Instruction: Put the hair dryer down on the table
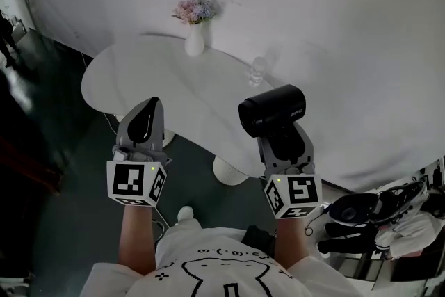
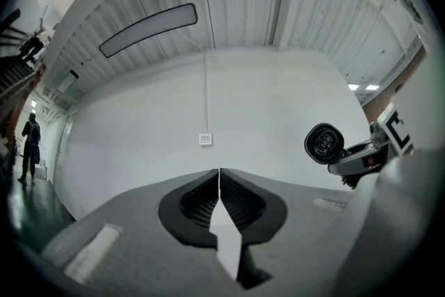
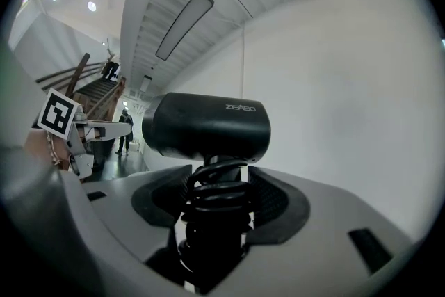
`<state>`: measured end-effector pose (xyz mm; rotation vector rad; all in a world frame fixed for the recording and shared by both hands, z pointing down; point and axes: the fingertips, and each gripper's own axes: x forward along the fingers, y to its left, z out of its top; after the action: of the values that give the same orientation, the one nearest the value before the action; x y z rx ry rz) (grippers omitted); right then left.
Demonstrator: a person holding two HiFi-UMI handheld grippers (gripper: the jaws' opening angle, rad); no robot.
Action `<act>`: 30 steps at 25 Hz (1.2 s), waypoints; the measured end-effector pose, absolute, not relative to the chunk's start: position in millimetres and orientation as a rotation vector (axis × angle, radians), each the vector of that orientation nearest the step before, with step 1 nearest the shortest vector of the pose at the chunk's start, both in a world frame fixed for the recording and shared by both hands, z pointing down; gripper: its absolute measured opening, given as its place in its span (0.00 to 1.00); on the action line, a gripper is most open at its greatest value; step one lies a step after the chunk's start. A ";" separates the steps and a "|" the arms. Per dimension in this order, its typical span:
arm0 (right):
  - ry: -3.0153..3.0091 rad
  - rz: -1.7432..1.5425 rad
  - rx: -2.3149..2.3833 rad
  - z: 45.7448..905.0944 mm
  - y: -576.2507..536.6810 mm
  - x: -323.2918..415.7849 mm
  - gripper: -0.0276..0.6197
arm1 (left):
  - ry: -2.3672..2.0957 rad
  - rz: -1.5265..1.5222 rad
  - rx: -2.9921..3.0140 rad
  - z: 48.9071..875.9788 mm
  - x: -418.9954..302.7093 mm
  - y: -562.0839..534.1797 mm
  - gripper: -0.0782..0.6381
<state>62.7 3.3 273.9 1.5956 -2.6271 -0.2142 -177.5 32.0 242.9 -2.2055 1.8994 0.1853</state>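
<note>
Shirt front [image 1: 208,268] sits closest, at bottom of head view. Just past it, right gripper [image 1: 284,139] is clamped on the hair dryer [image 1: 272,109]. Its jaws pinch the handle, w/ black cord coiled round it, plain in right gripper view. Dryer stands handle-down in the jaws, barrel on top & lying crosswise, long axis approx left-right; one round end faces the left gripper [image 2: 219,181].

Left gripper's jaws are pressed together w/ nothing btw them; it's held off to the side, well apart from the dryer.

Key relation: table [image 1: 132,80] lies ahead of & below the right gripper. In head view the barrel overlaps the table's near edge, but both gripper views look up at wall & ceiling, so dryer is prob. raised, not resting. Height over the top can't be read.

Likely next: right hand goes forward & down, tipping barrel onto bare tabletop. Vase [image 1: 195,38] & small clear item [image 1: 257,69] stand further back, so there's room nearer.
</note>
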 end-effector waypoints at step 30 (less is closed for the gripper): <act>-2.427 -0.059 1.630 338.3 -116.1 26.5 0.42 | 1.659 0.104 -2.553 292.8 -187.8 -140.8 0.14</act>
<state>26.5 -116.1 338.3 1.6300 -2.4269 -0.0592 -187.8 -140.8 292.8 -2.5531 1.6588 0.1043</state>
